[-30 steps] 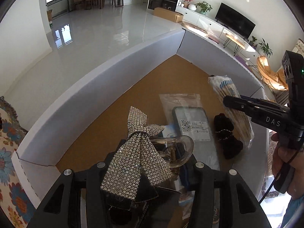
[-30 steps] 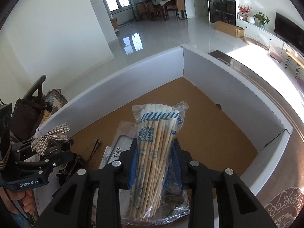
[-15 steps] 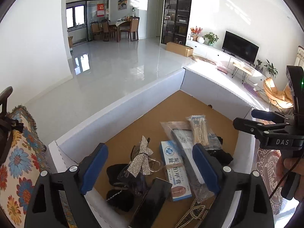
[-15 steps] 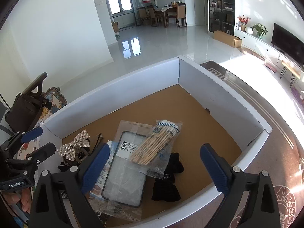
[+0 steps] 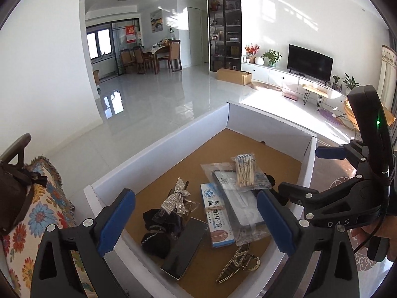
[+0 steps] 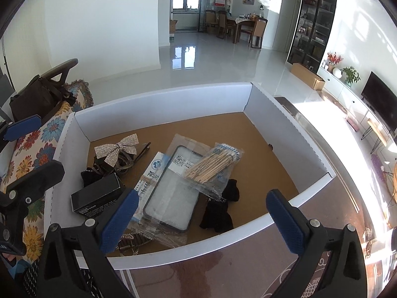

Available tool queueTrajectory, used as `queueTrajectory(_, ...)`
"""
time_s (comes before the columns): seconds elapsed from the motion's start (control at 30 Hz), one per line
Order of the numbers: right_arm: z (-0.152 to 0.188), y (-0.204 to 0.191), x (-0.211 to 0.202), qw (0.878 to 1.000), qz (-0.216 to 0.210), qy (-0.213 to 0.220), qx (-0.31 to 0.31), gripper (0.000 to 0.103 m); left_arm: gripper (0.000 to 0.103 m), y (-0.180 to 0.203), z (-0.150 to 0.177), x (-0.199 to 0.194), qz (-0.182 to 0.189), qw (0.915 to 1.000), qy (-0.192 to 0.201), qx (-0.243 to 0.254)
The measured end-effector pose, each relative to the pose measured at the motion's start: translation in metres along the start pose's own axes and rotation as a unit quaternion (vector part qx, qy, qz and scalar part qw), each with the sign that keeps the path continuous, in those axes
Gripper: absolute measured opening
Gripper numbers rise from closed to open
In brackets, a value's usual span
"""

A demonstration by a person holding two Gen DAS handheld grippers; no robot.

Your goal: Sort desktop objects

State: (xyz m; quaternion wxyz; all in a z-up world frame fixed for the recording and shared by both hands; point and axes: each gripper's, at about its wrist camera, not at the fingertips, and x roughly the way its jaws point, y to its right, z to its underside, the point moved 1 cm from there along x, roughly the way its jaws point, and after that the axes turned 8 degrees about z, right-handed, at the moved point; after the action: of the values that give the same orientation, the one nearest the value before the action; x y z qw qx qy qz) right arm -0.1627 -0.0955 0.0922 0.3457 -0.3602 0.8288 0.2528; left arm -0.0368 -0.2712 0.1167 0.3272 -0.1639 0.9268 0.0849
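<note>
Both the left tongs (image 5: 196, 221) and the right tongs (image 6: 202, 219) are held spread apart above the white box (image 6: 173, 99), with nothing gripped. Inside the box, a bag of cotton swabs (image 6: 214, 165) is seen lying across a packaged phone case (image 6: 171, 193) (the rhinestone bow (image 6: 116, 149) sits to its left).

1. White walls (image 5: 49, 69) fill the upper left of both views.
2. A glossy pale tiled floor (image 5: 153, 101) spreads across the centre, reflecting the window.
3. A wooden dining table with brown chairs (image 6: 238, 28) stands at top centre.
4. A tall dark glass-fronted cabinet (image 5: 224, 27) rises beside it.
5. A black flat television (image 5: 310, 63) sits on a low white sideboard (image 5: 278, 74) at right, in strong sunlight.
</note>
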Motion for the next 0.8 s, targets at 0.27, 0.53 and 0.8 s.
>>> queueTrajectory(0.27, 0.008, 0.007, 0.010, 0.999, -0.017, -0.023, 0.024, 0.103, 0.100, -0.005, 0.012, 0.004, -0.036, 0.9987, -0.026, -0.025)
queueTrajectory(0.53, 0.016, 0.001, 0.010, 1.000, -0.013, -0.009, 0.016, 0.103, 0.100, -0.018, 0.040, 0.015, -0.041, 0.9952, -0.052, -0.073)
queueTrajectory(0.8, 0.019, -0.012, 0.007, 0.998, 0.000, 0.053, -0.042, 0.103, 0.100, -0.029, 0.051, 0.021, -0.049, 0.9912, -0.074, -0.098)
